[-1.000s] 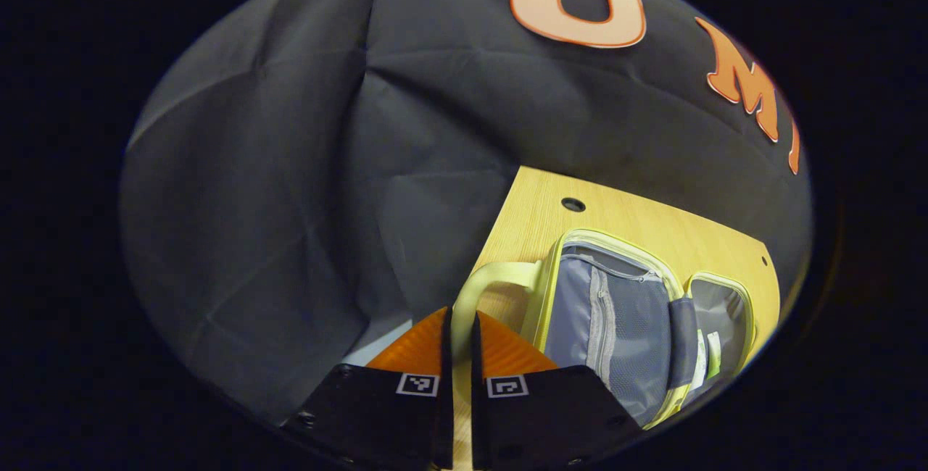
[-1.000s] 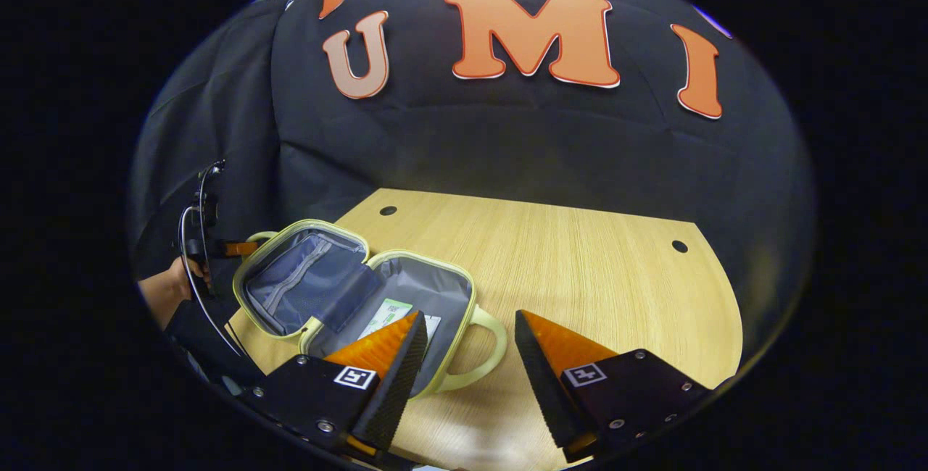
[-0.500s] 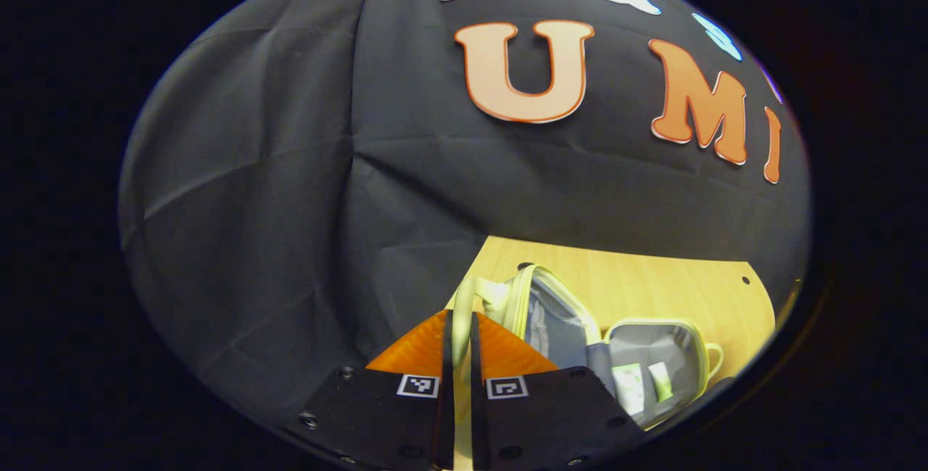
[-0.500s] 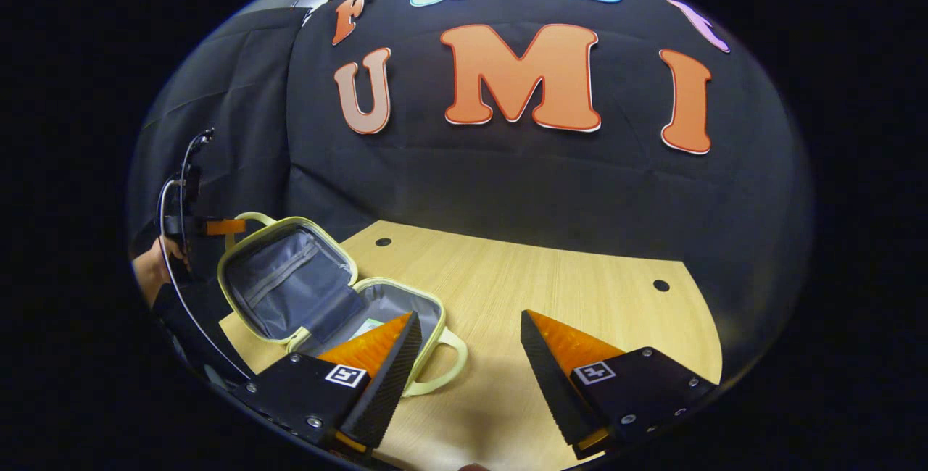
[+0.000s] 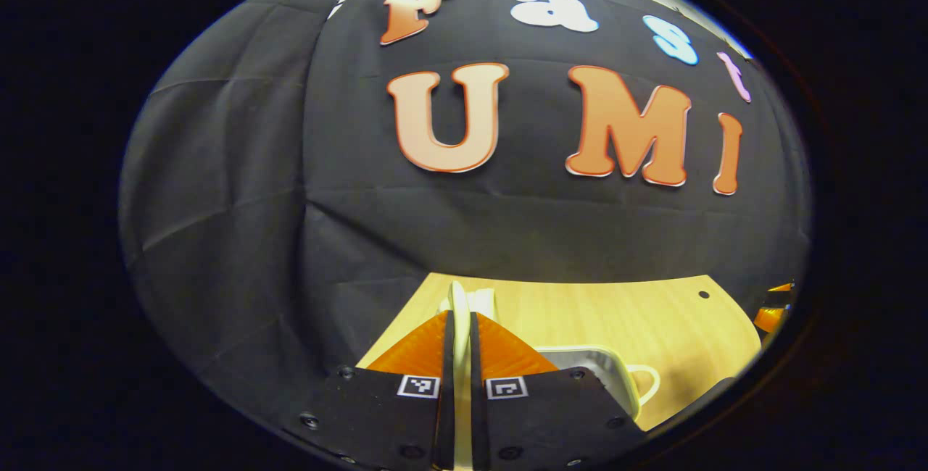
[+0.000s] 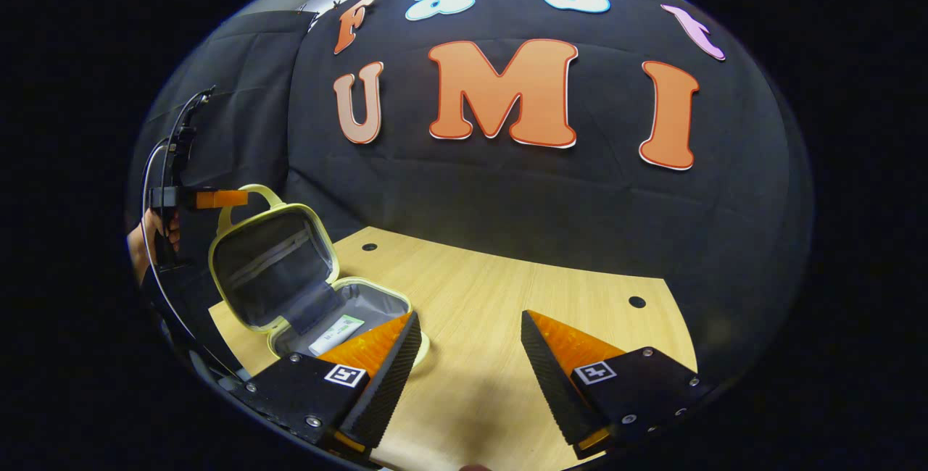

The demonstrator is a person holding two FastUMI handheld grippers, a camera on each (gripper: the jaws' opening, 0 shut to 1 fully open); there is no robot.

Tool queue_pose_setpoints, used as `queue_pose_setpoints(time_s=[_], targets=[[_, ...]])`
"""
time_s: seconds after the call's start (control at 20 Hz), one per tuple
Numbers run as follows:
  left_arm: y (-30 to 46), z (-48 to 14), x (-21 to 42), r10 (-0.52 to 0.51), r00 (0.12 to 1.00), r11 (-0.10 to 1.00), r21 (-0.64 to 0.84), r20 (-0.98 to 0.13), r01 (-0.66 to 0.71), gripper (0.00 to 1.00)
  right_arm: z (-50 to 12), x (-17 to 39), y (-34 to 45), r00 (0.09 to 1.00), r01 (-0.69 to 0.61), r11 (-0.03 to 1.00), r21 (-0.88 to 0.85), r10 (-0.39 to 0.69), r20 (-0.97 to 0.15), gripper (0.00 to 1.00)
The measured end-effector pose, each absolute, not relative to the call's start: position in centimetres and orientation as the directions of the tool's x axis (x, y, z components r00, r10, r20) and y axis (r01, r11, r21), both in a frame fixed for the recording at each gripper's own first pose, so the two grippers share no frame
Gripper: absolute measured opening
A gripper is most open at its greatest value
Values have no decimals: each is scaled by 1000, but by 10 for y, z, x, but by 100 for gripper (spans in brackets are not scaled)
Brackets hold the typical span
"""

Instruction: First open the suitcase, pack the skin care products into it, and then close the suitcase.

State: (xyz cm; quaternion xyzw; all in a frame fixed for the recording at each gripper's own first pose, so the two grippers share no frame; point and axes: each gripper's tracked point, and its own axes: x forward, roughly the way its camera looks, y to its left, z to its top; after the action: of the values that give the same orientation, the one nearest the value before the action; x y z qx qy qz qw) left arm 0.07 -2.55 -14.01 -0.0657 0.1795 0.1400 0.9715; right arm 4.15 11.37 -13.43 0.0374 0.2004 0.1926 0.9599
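Left fingers [image 5: 444, 337] pinch the suitcase [image 6: 272, 264] lid's handle [image 5: 460, 311]; right fingers [image 6: 406, 344] apart, seemingly hiding products.

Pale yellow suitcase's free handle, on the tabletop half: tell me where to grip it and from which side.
Grip the loop handle at its outer curve, coming from the open table side with one finger through the loop. It juts clear of the pale yellow suitcase rim, near flat on the table.

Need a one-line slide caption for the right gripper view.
Left gripper holds the suitcase lid raised by its handle; right gripper waits open over the table.
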Motion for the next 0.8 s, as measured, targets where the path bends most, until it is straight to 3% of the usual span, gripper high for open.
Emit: queue_pose_setpoints(time_s=[0.8], targets=[[-227,-157,44,-1,933,985,-161,-359,-61,9,-157,41,76,849,-350,928,125,371,-377,90]])
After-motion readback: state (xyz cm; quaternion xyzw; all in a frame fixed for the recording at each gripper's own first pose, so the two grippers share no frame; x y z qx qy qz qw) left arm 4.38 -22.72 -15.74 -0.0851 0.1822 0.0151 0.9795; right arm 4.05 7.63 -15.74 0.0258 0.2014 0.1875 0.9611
